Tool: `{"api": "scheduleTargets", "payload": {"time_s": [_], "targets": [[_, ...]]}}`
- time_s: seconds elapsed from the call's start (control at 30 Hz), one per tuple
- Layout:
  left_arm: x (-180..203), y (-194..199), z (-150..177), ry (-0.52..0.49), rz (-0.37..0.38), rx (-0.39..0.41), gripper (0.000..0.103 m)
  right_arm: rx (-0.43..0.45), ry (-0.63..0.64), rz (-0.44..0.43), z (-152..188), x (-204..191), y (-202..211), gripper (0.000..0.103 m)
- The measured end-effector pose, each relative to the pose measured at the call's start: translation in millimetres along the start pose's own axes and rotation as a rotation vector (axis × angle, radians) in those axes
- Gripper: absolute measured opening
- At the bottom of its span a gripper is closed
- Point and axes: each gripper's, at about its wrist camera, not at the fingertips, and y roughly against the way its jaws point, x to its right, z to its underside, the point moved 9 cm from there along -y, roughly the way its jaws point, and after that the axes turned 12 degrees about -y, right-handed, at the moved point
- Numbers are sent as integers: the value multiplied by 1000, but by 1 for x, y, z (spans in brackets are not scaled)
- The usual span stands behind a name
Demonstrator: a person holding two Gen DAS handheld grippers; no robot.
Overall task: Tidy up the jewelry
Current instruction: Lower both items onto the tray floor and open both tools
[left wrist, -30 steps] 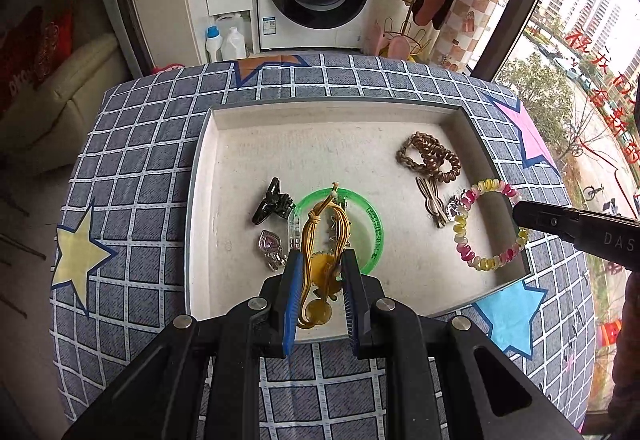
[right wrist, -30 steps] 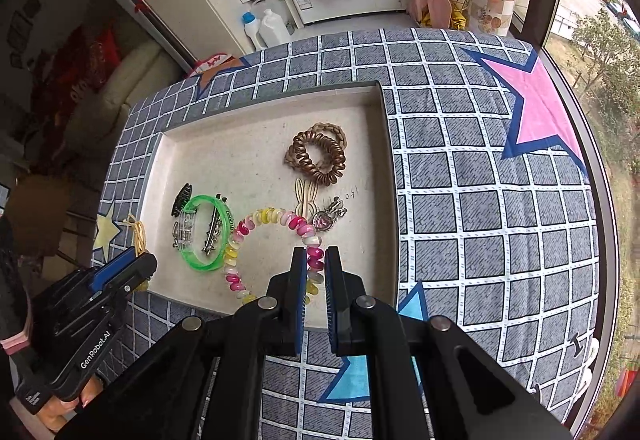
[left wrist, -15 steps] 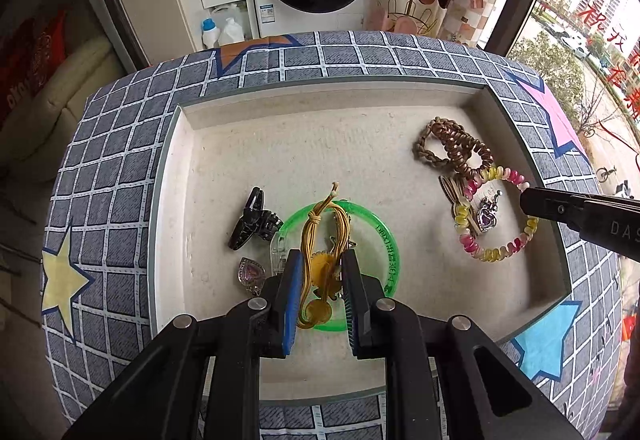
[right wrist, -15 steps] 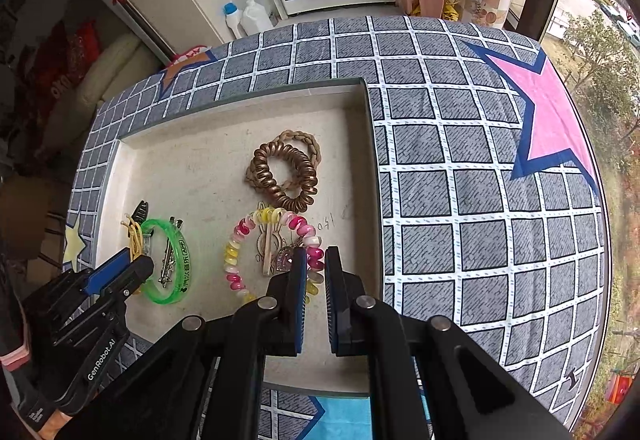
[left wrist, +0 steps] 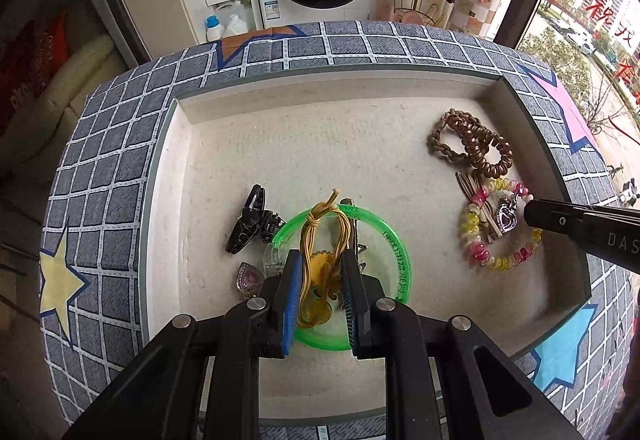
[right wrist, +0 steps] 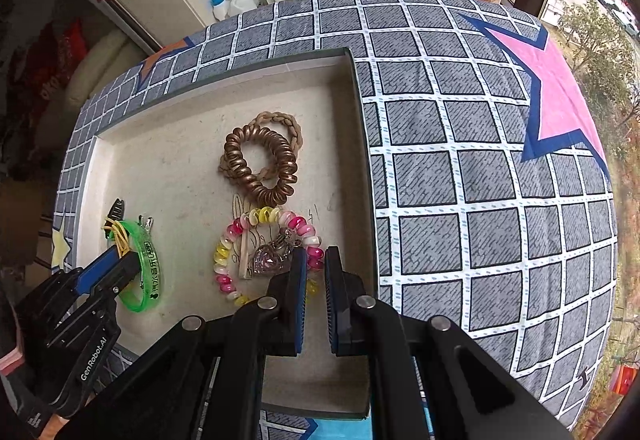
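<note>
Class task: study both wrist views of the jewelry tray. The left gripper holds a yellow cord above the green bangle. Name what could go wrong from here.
1. The yellow cord hangs in loops from the left gripper over the green bangle; set down there, it may tangle with the clips beside it.
2. The right gripper, shut and empty, sits close to the beaded bracelet and heart pendant; it may knock them against the tray wall.
</note>
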Motion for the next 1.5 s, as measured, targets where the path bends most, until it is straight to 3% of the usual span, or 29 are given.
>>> {"api": "scheduleTargets", "payload": {"time_s": [0.3,0.37,0.4,0.43,0.83,0.87,0.9,0.93,1.0,1.5], "targets": [[-1,1,1,-8,-12,-16,32,-25,-1,-17,3,-5,-5,13],[-1,2,1,-11,-18,-17,32,-30,-8,-33,3,-7,-6,25],[-1,3,1,-12,-22,-15,32,-26,-9,-33,3,-7,-5,38],[-1,3,1,-13,-24,-13,32,-24,-6,-43,2,-9,-3,39],[0,10,0,-24,-44,-6,32,21,-9,-102,6,-17,27,39],[0,11,0,-27,-44,-4,44,19,-7,-104,7,-18,27,39],[0,12,0,-26,-44,-3,62,18,-6,-106,8,-17,28,39],[-2,15,-1,-15,-53,9,100,17,-7,-107,9,-18,27,39],[-4,26,-6,1,-67,67,103,13,-11,-111,11,-17,28,39],[-4,31,-4,-15,-90,25,103,-23,4,-109,21,-17,27,40]]}}
